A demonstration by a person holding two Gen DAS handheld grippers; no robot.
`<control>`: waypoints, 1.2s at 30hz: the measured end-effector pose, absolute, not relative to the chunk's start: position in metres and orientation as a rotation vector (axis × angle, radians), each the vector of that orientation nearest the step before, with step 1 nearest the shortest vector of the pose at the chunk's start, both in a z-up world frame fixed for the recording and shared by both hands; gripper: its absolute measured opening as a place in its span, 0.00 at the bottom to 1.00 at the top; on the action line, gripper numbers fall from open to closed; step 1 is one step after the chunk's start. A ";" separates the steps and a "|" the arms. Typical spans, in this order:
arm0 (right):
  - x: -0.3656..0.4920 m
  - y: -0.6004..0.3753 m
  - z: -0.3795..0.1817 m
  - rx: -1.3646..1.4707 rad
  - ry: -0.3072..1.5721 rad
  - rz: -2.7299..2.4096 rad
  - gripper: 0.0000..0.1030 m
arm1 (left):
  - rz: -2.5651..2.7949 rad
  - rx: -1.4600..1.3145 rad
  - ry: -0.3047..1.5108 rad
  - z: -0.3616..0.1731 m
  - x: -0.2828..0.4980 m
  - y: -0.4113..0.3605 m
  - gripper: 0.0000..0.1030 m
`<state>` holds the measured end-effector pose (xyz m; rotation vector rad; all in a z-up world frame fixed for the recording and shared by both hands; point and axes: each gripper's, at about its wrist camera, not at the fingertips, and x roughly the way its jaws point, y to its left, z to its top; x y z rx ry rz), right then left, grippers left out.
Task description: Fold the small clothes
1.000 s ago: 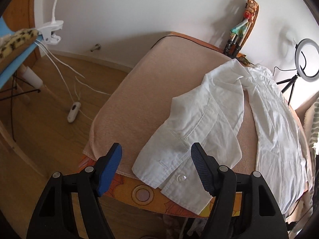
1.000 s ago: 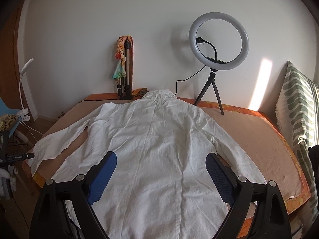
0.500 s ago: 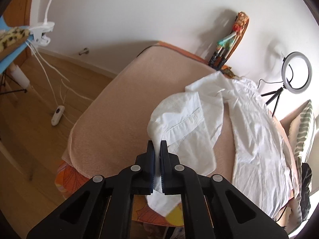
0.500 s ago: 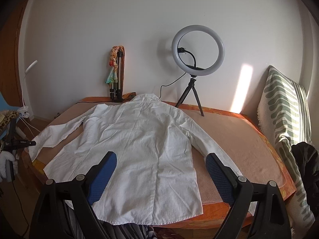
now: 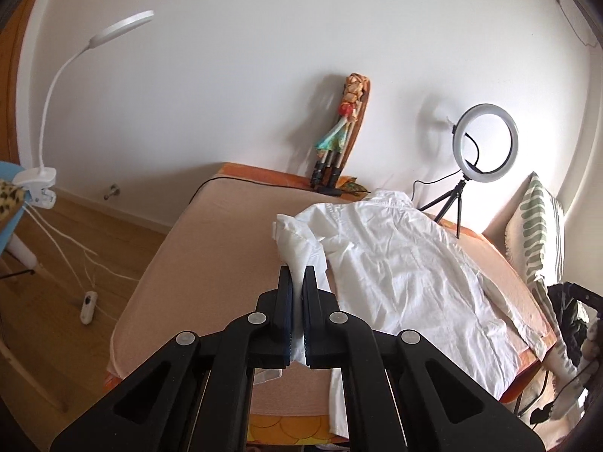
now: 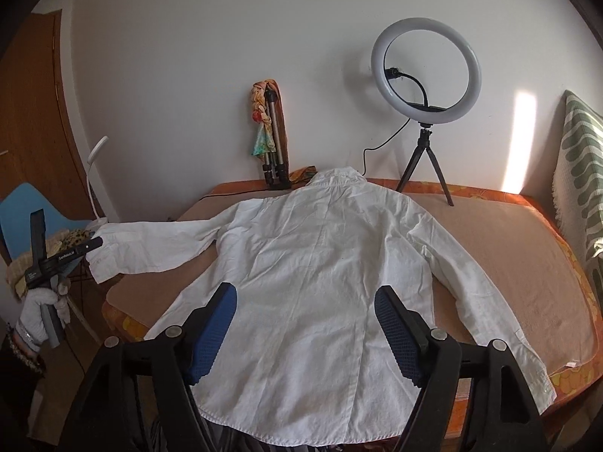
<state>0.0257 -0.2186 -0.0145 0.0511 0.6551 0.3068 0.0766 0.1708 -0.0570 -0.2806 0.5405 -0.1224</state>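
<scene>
Nearest, the right tongs (image 6: 303, 335) hang above the hem of the white shirt (image 6: 320, 282), blue pads apart and closing with nothing between them, probably waiting for the fold. Further off, at nine o'clock, the left tongs (image 5: 297, 301) are clamped on the cuff of the left sleeve (image 6: 150, 243), held off the desk (image 6: 508, 248), likely to carry it across the shirt's back, which lies flat, collar toward the ring light (image 6: 426, 75) at one o'clock.

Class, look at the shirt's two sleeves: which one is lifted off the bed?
The sleeve on the picture's left, its cuff clamped in the left gripper and lifted. The other sleeve lies flat on the bed, ungripped.
</scene>
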 end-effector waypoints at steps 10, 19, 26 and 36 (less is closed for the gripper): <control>0.174 -0.193 -0.035 0.176 0.845 0.464 0.74 | -0.341 -0.086 0.539 -0.059 0.081 0.075 0.03; 0.294 -0.081 -0.066 0.158 1.020 0.675 0.63 | -0.405 0.015 0.582 -0.074 0.080 0.050 0.03; 0.366 0.032 -0.100 0.148 1.149 0.768 0.63 | -0.428 0.021 0.626 -0.087 0.080 0.051 0.03; 0.397 0.148 -0.168 -0.162 1.301 0.639 0.28 | -0.462 0.111 0.682 -0.106 0.067 0.049 0.03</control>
